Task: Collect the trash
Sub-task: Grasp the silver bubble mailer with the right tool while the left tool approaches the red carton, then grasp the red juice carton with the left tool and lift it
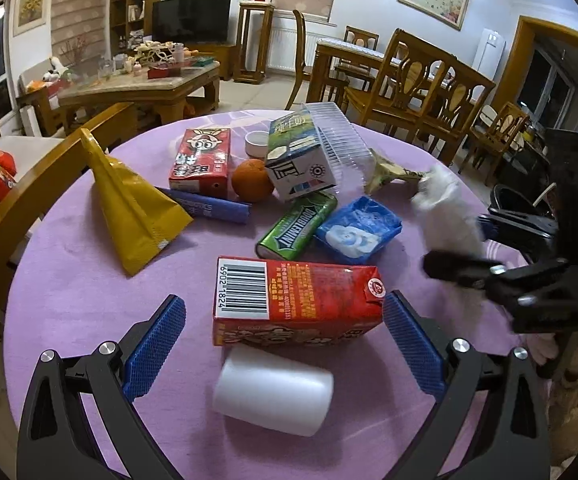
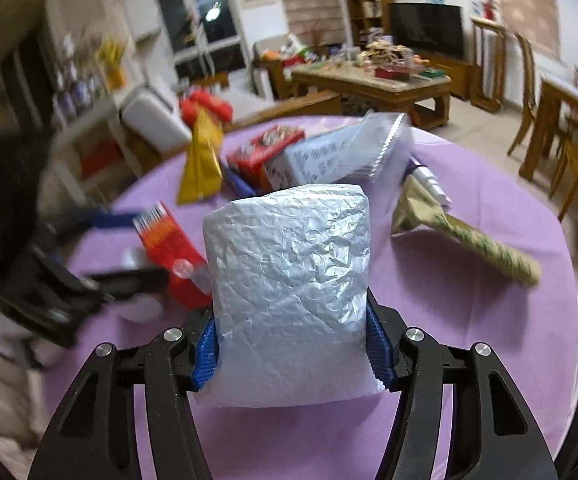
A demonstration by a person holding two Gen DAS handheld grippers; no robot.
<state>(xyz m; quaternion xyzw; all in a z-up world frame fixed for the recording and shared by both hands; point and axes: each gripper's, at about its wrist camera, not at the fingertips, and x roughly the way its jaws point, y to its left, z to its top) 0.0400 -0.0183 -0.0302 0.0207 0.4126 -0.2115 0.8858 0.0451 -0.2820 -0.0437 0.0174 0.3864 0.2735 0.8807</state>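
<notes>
Now right gripper [image 2: 291,350] fingers [image 2: 379,346] pinch white packet [image 2: 289,276] (left gripper [image 1: 285,344] wide).

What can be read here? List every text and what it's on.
"DOUBLEMINT": green gum pack.
"6902 1824", beside the barcode: near red carton.
Chinese print on the near red carton, the far red carton and the green-white box: too small or blurred to read.

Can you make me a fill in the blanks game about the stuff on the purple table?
1. The tablecloth is the colour ____.
2. The right gripper is squeezing a white ____.
3. The round fruit beside the red carton is an ____.
4. The left gripper is ____, with nothing squeezed between its pads.

Missing words: purple; bubble-wrap packet; orange; open
</notes>
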